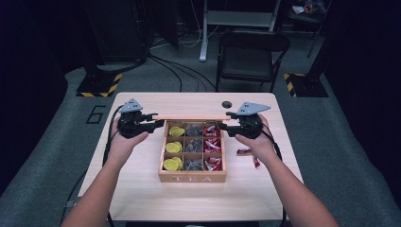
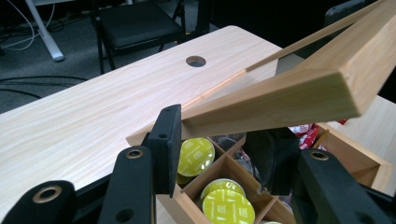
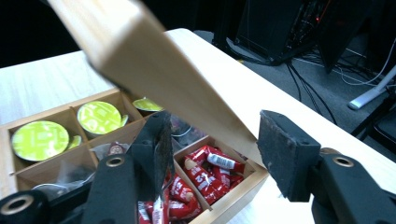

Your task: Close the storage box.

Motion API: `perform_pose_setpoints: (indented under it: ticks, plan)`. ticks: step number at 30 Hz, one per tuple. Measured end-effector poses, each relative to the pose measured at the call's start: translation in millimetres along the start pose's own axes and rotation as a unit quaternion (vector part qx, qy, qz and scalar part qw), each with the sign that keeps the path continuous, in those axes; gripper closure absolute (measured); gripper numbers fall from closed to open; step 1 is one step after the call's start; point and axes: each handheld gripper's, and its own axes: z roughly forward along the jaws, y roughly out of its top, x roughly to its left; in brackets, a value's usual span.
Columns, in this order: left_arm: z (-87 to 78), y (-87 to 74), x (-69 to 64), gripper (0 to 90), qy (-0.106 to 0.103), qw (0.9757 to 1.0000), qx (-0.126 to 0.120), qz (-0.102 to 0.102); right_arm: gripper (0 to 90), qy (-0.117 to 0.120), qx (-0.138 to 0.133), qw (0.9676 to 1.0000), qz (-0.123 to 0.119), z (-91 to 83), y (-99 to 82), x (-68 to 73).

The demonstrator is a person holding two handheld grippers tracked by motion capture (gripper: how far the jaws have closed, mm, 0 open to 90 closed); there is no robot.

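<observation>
Pale wood table [image 1: 142, 184] carries everything, w/ a round cable hole [image 1: 227, 104] near the far edge. Centred on it sits the wooden tea box [image 1: 192, 178], front marked TEA, nine compartments: yellow-green pods [image 1: 173, 147] in the left column, dark sachets [image 1: 193, 146] in the middle, red packets [image 1: 212, 145] on the right. Its hinged lid [image 1: 194, 117] stands raised over the back edge, tilted, so the compartments are open to reach.

Both claws flank the lid's ends, prob. to steady it evenly while it swings. Left gripper [image 1: 150, 122]: lid's end corner [image 2: 280, 100] sits between the jaws; one pad [image 2: 169, 140] touches the wood, other looks just under it — narrow, seems a light hold, but can't tell if it truly pinches. Right gripper [image 1: 228, 124]: jaws mid-wide, lid edge [image 3: 154, 65] passing above and between them, pads [image 3: 285, 154] apart from the wood, so nothing held.

Two loose red packets [image 1: 249, 156] lie on the table by the right hand [image 1: 255, 142], outside the box.
</observation>
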Motion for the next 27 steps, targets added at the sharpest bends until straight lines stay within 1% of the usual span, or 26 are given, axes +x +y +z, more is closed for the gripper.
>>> perform_pose_setpoints:
  ticks: [1, 4, 5, 7, 8, 9, 11, 13, 15, 17, 18, 20, 24, 25, 27]
  plan:
    - [0.0, -1.0, -0.5, 56.5, -0.001, 1.0, -0.002, -0.003, 44.1, 0.0, 0.0, 1.0, 0.002, -1.6, 0.5, 1.6]
    - [-1.2, -4.0, -1.8, 56.1, -0.004, 1.0, 0.005, -0.003, 43.4, 0.005, -0.002, 1.0, -0.005, -5.1, 1.7, 4.5]
    - [-1.4, -4.3, -2.0, 56.1, -0.004, 1.0, 0.007, 0.001, 43.1, 0.006, -0.002, 1.0, -0.002, -6.5, 1.7, 6.1]
    - [-1.6, -6.8, -3.4, 56.0, -0.003, 1.0, 0.004, 0.0, 42.2, 0.01, -0.004, 0.9999, -0.005, -8.9, 2.1, 7.9]
    - [-1.9, -7.9, -3.5, 56.0, -0.003, 1.0, 0.004, 0.0, 42.2, 0.012, -0.003, 0.9999, -0.001, -10.6, 2.0, 9.8]
    - [-1.8, -9.0, -4.0, 56.0, -0.005, 1.0, 0.003, -0.005, 42.2, 0.012, -0.004, 0.9999, -0.003, -12.2, 2.0, 10.7]
    - [-2.2, -11.6, -4.8, 56.0, -0.006, 1.0, 0.002, -0.006, 42.1, 0.017, -0.004, 0.9998, -0.005, -14.6, 1.7, 12.2]
    - [-2.3, -13.8, -5.8, 56.0, -0.004, 1.0, 0.001, -0.003, 41.9, 0.017, -0.005, 0.9998, -0.007, -17.1, 1.0, 14.0]
    - [-2.9, -15.9, -7.3, 56.0, -0.005, 1.0, 0.006, -0.004, 41.8, 0.019, -0.006, 0.9998, -0.002, -20.5, 0.3, 17.1]
    - [-3.3, -17.7, -8.6, 56.0, -0.004, 1.0, 0.007, -0.001, 41.7, 0.024, -0.009, 0.9996, -0.008, -23.5, 0.0, 19.6]
    - [-3.3, -18.5, -9.1, 56.1, -0.004, 1.0, 0.007, -0.002, 41.6, 0.026, -0.01, 0.9996, -0.003, -25.7, -0.2, 22.5]
    - [-3.8, -20.8, -9.8, 56.1, -0.005, 1.0, 0.008, -0.003, 41.6, 0.028, -0.013, 0.9995, -0.011, -28.5, -0.5, 24.7]
    - [-4.1, -26.2, -11.1, 56.2, -0.007, 0.9999, 0.008, -0.006, 44.3, 0.028, -0.018, 0.9994, -0.014, -33.6, -2.9, 29.5]
    - [-4.5, -27.6, -11.6, 56.1, -0.008, 0.9999, 0.013, -0.002, 45.1, 0.029, -0.015, 0.9994, -0.011, -34.3, -3.6, 30.2]
    - [-4.6, -29.6, -13.0, 56.2, -0.005, 0.9999, 0.012, -0.001, 46.0, 0.034, -0.011, 0.9993, -0.01, -35.1, -5.6, 30.4]
